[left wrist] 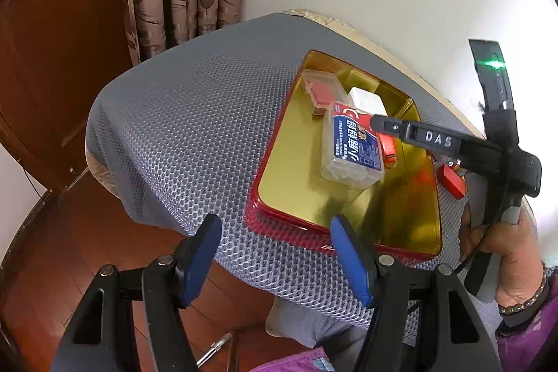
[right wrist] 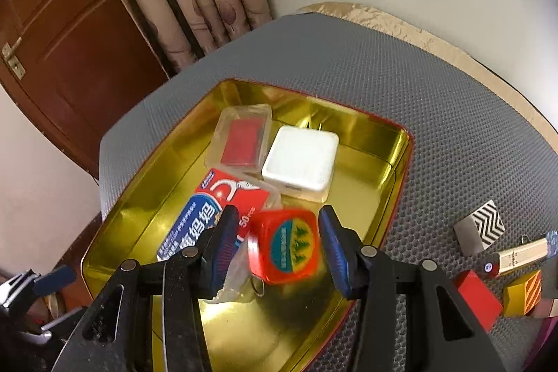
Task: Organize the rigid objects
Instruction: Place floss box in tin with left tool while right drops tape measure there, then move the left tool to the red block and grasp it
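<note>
The right gripper point(right wrist: 277, 244) hangs over the gold-lined tin tray point(right wrist: 380, 128), jaws spread wide on either side of a small red tape measure point(right wrist: 284, 246); neither blue pad clearly touches it, and whether it rests on the tray floor cannot be told. Beside it lie a floss-pick box point(right wrist: 212, 215), a white charger block point(right wrist: 301, 159) and a clear case with a red card point(right wrist: 244, 138). Only this view shows the zigzag block point(right wrist: 483, 227), red block point(right wrist: 479, 297), striped yellow block point(right wrist: 523, 293) and USB stick point(right wrist: 519, 255) on the grey mat point(right wrist: 348, 58). The left gripper point(left wrist: 275, 250) hovers wide and empty at the tray's near rim point(left wrist: 279, 218); its view shows the hand point(left wrist: 502, 243) holding the other tool.
</note>
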Action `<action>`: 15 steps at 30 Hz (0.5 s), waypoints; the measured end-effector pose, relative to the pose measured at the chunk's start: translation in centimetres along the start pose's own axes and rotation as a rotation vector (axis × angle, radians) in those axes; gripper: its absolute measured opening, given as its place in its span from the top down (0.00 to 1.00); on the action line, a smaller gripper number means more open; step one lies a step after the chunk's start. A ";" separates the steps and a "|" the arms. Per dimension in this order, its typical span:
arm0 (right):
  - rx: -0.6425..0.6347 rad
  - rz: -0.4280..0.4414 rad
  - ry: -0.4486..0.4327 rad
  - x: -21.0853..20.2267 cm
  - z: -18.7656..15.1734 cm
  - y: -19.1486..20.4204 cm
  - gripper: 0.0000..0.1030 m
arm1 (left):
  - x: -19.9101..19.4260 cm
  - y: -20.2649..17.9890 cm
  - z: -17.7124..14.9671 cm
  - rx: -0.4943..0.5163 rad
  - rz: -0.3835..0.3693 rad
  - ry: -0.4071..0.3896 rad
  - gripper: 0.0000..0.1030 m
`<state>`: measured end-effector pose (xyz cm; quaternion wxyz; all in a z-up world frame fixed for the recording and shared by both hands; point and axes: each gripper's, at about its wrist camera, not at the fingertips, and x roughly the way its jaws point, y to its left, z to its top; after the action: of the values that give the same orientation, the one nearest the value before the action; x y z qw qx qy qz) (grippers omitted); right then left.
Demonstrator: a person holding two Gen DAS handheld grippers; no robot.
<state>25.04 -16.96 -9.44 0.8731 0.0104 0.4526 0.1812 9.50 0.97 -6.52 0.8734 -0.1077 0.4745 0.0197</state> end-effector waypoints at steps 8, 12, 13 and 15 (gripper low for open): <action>0.059 -0.061 -0.174 -7.3 -1.7 -1.7 0.00 | -1.3 -1.0 -0.4 0.056 -0.010 -0.104 0.35; 0.175 -0.159 -0.164 -11.9 -4.7 -6.1 0.00 | -2.4 -2.3 -1.0 0.115 -0.035 -0.159 0.35; 0.210 -0.192 -0.108 -12.3 -5.1 -7.5 0.00 | -2.5 -2.6 -1.1 0.129 -0.039 -0.161 0.35; 0.265 -0.275 -0.039 -13.5 -7.6 -10.9 0.00 | -2.7 -3.9 -1.5 0.180 -0.064 -0.150 0.35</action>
<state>15.29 -32.62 -5.27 0.8891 0.0669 0.4528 -0.0010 7.30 -2.92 -4.41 0.9128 -0.0422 0.4040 -0.0427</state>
